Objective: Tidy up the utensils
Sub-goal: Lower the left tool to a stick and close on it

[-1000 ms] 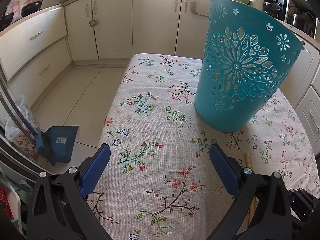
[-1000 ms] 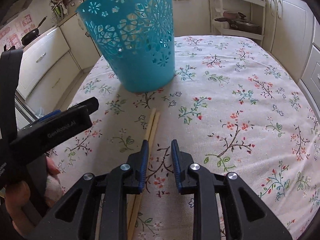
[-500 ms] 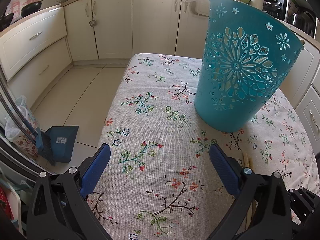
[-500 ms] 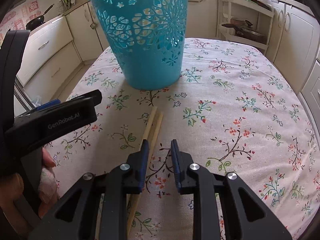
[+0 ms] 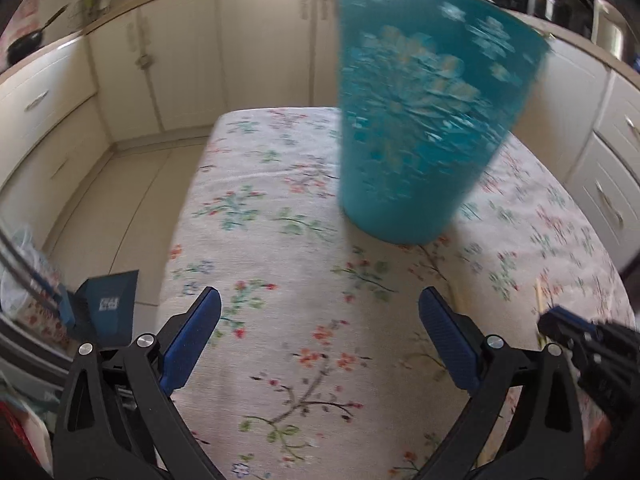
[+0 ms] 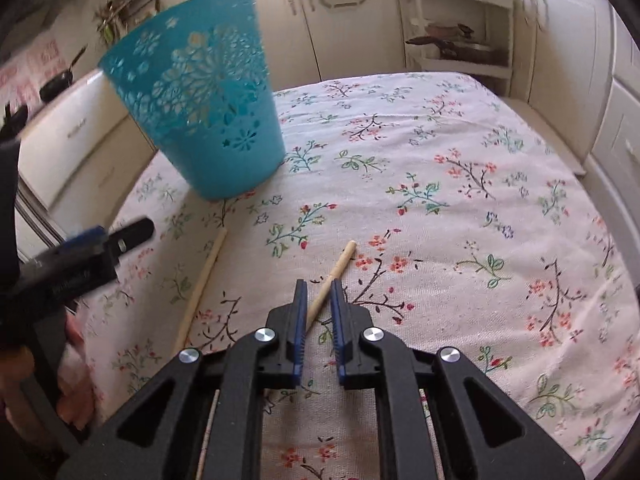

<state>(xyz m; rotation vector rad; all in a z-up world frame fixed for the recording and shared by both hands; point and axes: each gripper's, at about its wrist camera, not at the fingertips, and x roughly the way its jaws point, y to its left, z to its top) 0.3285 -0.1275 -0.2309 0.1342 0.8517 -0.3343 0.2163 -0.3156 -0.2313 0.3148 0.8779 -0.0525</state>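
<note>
A teal cut-out basket (image 6: 200, 116) stands upright on the floral tablecloth; it also shows, blurred, in the left wrist view (image 5: 420, 128). My right gripper (image 6: 319, 294) is shut on a wooden chopstick (image 6: 340, 264) and holds it lifted, its tip pointing forward. A second chopstick (image 6: 204, 280) lies on the cloth to the left. My left gripper (image 5: 320, 332) is open and empty above the cloth, in front of the basket; it shows at the left of the right wrist view (image 6: 92, 252). The right gripper's tip (image 5: 560, 324) shows at the right of the left wrist view.
The tablecloth-covered table (image 6: 460, 200) is ringed by cream kitchen cabinets (image 5: 260, 48). A shelf rack with pans (image 6: 456, 40) stands behind the table. A blue dustpan (image 5: 108, 304) sits on the floor left of the table's edge.
My right gripper closed on one chopstick and lifted it away to the right of the other. My left gripper shifted, and its view is now blurred.
</note>
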